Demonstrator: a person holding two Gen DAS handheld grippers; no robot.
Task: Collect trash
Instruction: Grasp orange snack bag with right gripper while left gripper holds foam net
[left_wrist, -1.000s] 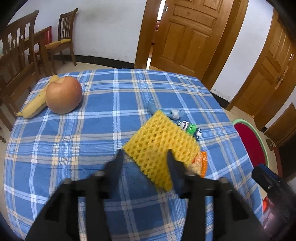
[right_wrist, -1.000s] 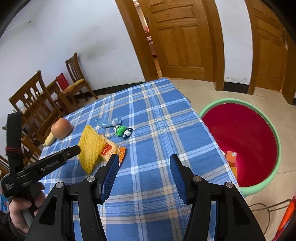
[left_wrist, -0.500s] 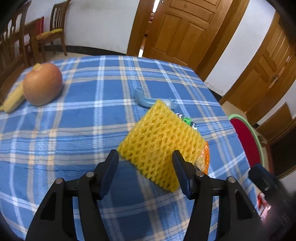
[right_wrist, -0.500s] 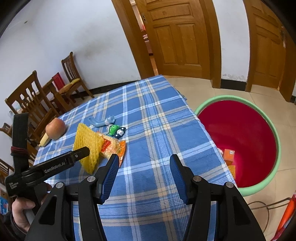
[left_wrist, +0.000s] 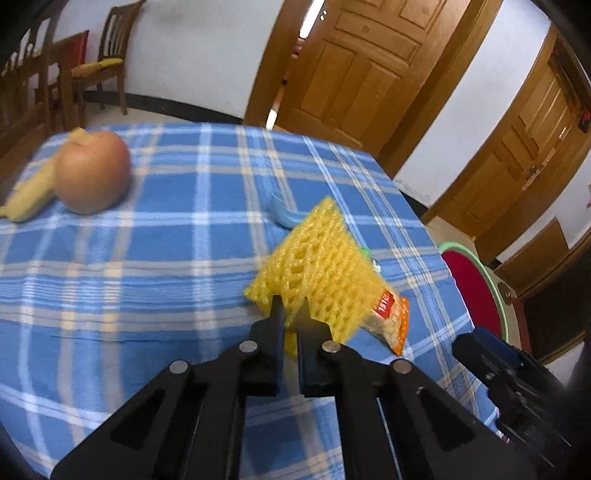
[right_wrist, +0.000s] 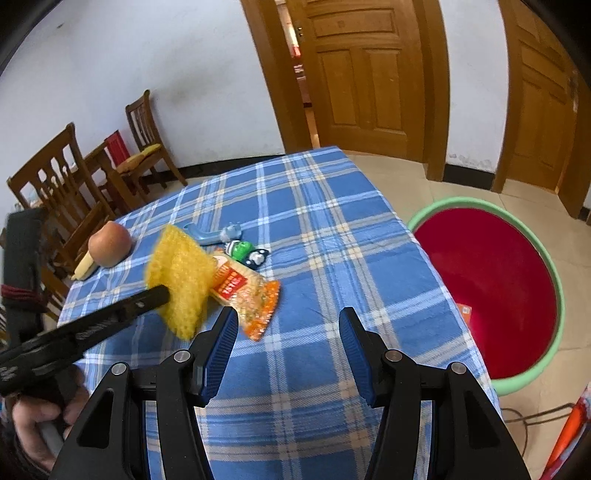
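Your left hand-held gripper (left_wrist: 290, 308) is pinched nearly closed on the near edge of the yellow foam net (left_wrist: 317, 266), its fingers clamping the mesh. Seen from the right wrist, the net (right_wrist: 181, 273) looks lifted and blurred at the fingertip, so you cannot be sure whether its lower edge still touches the surface (right_wrist: 325, 236). Your right hand-held gripper (right_wrist: 286, 326) stands wide apart, holding nothing, above the blue plaid cloth.

Count what lies there: one foam net, one orange snack wrapper (right_wrist: 247, 291) just beside and partly under the net, one green toy (right_wrist: 245, 251), one pale blue toy (right_wrist: 218, 234) behind it, one apple (right_wrist: 110, 244) and one banana (right_wrist: 84, 266) touching the apple at the far left. One red basin with a green rim (right_wrist: 554, 280) sits on the floor to the right of the surface, with one small orange item (right_wrist: 464, 312) inside it.

The net is a bright yellow honeycomb sleeve, flattened into a roughly four-sided sheet with open holes. It sits near the middle of the surface, well apart from the basin.
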